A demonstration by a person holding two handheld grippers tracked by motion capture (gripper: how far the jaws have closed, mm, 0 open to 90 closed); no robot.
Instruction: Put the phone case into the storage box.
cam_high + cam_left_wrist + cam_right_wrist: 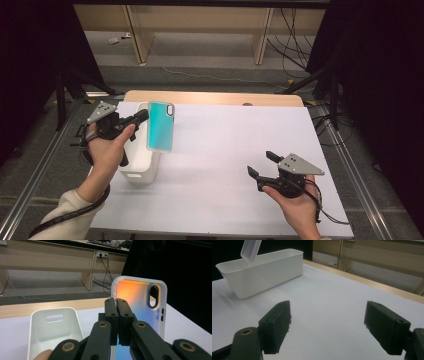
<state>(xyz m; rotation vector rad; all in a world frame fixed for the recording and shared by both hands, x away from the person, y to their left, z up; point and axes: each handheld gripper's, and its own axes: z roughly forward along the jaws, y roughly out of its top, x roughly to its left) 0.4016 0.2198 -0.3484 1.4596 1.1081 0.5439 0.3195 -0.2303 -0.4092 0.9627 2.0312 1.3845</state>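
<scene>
A phone case (160,126) with a white rim and a camera cutout hangs upright above the right edge of a white bin (142,167). It looks teal in the high view and orange to blue in the left gripper view (140,300). My left gripper (142,116) is shut on the case's left edge, the jaws pinching its rim (116,302). The bin (53,325) is empty inside. My right gripper (262,163) stands open low over the table's front right, nothing between its jaws (332,322). A corner of the case (250,248) shows over the bin (262,272).
A white sheet (225,150) covers the table, with a wooden strip (215,97) along the far edge. Beyond it stand wooden desks (200,25), and cables (290,45) lie on the floor. Dark stands flank both sides.
</scene>
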